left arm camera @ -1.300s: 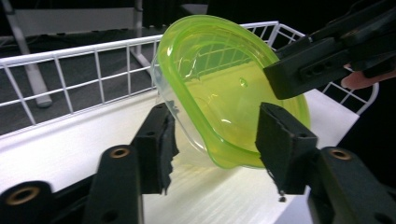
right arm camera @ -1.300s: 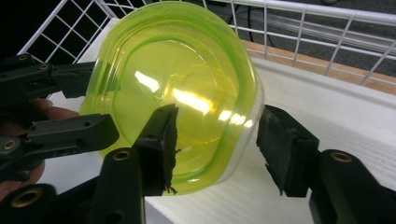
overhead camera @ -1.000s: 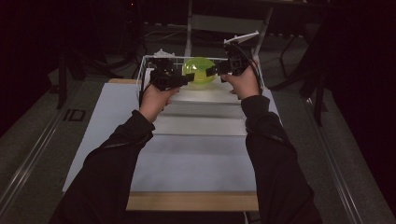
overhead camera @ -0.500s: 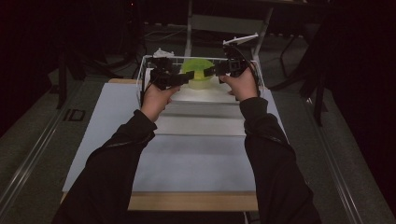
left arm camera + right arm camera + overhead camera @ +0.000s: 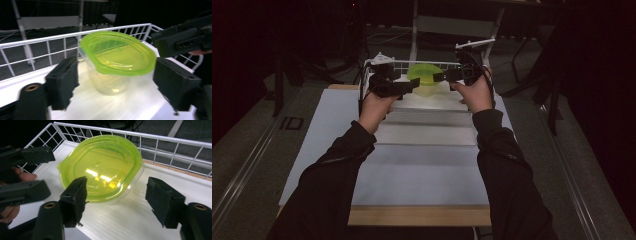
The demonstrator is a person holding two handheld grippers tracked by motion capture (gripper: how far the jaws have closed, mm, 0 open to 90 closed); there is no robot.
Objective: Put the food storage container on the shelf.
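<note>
A clear plastic tub with a lime-green lid point(image 5: 424, 76) stands on the white floor of a white wire basket point(image 5: 439, 62) at the far end of the table. My left gripper point(image 5: 412, 86) is open just left of the tub; its view shows the lid point(image 5: 117, 53) between its spread jaws with a gap on each side. My right gripper point(image 5: 440, 77) is open close to the tub's right side; the lid point(image 5: 100, 167) lies ahead of its jaws. Neither gripper holds the tub. The basket's rail point(image 5: 50, 38) point(image 5: 175, 142) runs behind the tub.
A white stepped platform point(image 5: 427, 125) leads from the basket toward me over a pale table sheet point(image 5: 322, 130) with a wooden front edge point(image 5: 417, 216). A metal frame point(image 5: 452, 25) stands behind the basket. Dark floor surrounds the table.
A second ago the tub showed its lid tipped toward the high camera between the grippers; now it stands lower and more level on the basket floor. The hands have hardly shifted.
</note>
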